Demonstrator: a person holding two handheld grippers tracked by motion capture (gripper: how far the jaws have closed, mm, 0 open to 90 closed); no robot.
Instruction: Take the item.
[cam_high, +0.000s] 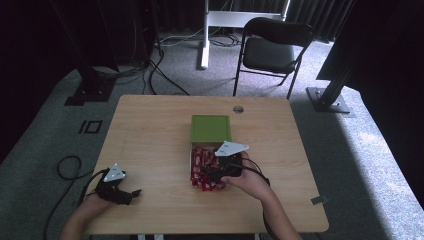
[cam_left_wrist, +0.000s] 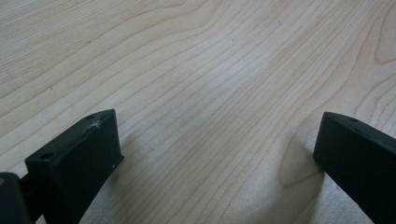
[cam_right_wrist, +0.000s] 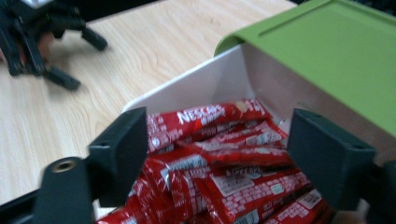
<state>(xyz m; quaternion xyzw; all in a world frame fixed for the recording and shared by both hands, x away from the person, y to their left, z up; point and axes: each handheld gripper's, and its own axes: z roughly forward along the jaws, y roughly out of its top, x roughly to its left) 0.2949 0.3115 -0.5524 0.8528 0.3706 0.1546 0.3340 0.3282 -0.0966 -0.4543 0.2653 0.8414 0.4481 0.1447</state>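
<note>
white box (cam_high: 191, 150), landmark: mid surface (cam_high: 150, 130), green lid (cam_high: 210, 128) hinged up at its far end. contents: red sachets (cam_right_wrist: 224, 154), heaped; one reads "nescafé", other print too blurred to read; lower layers hidden.
right tongs (cam_high: 214, 176): over the box's near end, jaws spread wide above the sachets, gripping nothing; the holding hand covers part of the box's near right corner.
left tongs (cam_high: 131, 194): well left of the box at the surface's near edge, jaws apart over bare wood, empty.
folding chair (cam_high: 272, 47): beyond the surface, on carpet.
</note>
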